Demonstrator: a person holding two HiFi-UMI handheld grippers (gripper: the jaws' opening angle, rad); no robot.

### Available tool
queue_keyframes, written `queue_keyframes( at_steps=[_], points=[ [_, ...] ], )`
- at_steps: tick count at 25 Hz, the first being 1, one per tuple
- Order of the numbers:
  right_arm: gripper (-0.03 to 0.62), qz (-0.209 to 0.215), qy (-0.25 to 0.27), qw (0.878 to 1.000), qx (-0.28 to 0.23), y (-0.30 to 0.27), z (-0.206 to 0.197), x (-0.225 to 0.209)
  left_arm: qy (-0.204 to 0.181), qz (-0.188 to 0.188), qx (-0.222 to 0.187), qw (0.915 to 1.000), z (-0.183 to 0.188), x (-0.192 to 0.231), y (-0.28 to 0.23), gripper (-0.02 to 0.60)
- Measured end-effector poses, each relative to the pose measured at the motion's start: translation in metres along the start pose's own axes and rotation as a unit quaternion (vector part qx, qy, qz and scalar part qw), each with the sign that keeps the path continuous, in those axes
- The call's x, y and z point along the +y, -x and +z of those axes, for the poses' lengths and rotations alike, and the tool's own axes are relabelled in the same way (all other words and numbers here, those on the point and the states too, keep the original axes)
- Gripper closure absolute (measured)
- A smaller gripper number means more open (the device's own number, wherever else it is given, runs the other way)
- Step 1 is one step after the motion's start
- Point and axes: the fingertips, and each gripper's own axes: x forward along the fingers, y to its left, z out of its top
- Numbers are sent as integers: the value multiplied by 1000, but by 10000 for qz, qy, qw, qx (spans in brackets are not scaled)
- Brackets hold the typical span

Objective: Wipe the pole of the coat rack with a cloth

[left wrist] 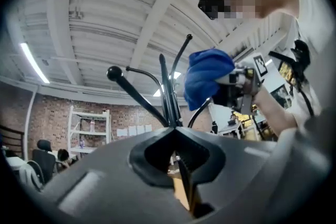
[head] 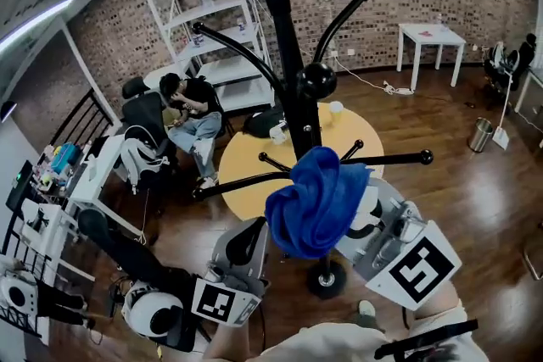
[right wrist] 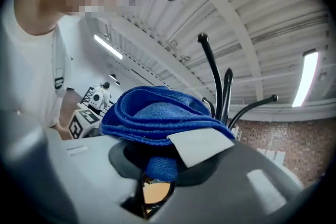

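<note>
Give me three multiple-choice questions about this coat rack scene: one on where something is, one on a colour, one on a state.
1. Where is the blue cloth?
A. on the floor
B. against the coat rack's pole
C. on the white shelf

2. What colour is the round table?
A. yellow
B. red
C. grey

3. The jaws of the right gripper are:
A. wide open and empty
B. shut on the cloth
C. shut on a hook

Answers:
1 B: the cloth is bunched against the pole, below the round knob.
2 A: its top shows yellow.
3 B: the jaws pinch a fold of the cloth.
</note>
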Motion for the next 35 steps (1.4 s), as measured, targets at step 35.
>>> queue_keyframes(
  at_steps=[35],
  points=[
    [497, -2235, -1267, 9445, 2048, -27, -218, 74, 544, -220, 542, 9968, -70, 51, 24, 580]
  ],
)
